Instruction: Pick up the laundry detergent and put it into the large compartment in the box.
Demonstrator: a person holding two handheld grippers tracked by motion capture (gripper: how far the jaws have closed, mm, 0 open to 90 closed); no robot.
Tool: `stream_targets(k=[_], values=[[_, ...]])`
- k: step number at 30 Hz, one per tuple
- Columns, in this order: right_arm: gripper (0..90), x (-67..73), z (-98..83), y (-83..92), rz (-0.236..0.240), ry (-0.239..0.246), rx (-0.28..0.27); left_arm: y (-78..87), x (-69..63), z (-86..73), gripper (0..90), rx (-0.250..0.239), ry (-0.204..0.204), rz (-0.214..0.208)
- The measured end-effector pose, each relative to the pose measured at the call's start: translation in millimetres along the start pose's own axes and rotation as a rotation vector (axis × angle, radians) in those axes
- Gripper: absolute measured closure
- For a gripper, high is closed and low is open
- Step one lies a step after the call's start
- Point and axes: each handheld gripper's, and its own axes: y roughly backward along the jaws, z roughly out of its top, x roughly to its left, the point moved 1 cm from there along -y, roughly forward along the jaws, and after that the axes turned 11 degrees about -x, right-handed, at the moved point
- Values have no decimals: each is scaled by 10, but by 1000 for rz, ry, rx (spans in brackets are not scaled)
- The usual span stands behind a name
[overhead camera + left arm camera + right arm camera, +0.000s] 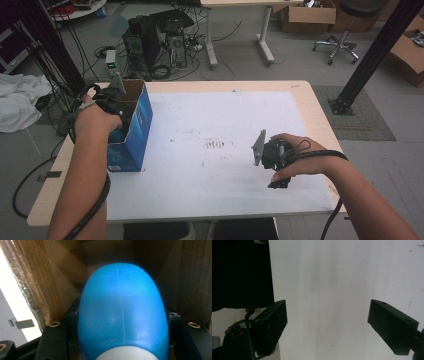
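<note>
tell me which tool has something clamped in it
The left tool, down inside the blue cardboard box, is shut on a blue bottle; the right tool hangs open over the table.

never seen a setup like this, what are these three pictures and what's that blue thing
A person sits at a table with a hand-held two-jaw gripper in each hand. The high view looks down from above. The other two come from cameras riding on each gripper, looking along its jaws. The left gripper reaches down into an open blue box at the table's left edge. Its own view shows it shut on a rounded blue bottle with a white cap, brown cardboard walls around it. The right gripper hangs over the bare white sheet, jaws wide open, holding nothing.
</note>
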Motion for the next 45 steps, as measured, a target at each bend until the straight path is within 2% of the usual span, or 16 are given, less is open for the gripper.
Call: stream_targets(k=[12,20,28,32,36,45], values=[[160,-11,15,-14,1,3,6,-13,-19,20,383,13,5,10],[160,-13,32,-6,-1,6,8,-9,-25,13,381,1,4,10],[160,-14,56,-19,-1,12,8,19,39,-21,364,-20,35,-11],[160,-9,75,-33,1,17,9,75,7,-12,323,-22,18,-8],[160,-12,79,-43,3,18,10,103,-8,-3,319,-22,5,4],[160,-18,72,-33,2,19,7,130,-19,5,297,-30,10,7]])
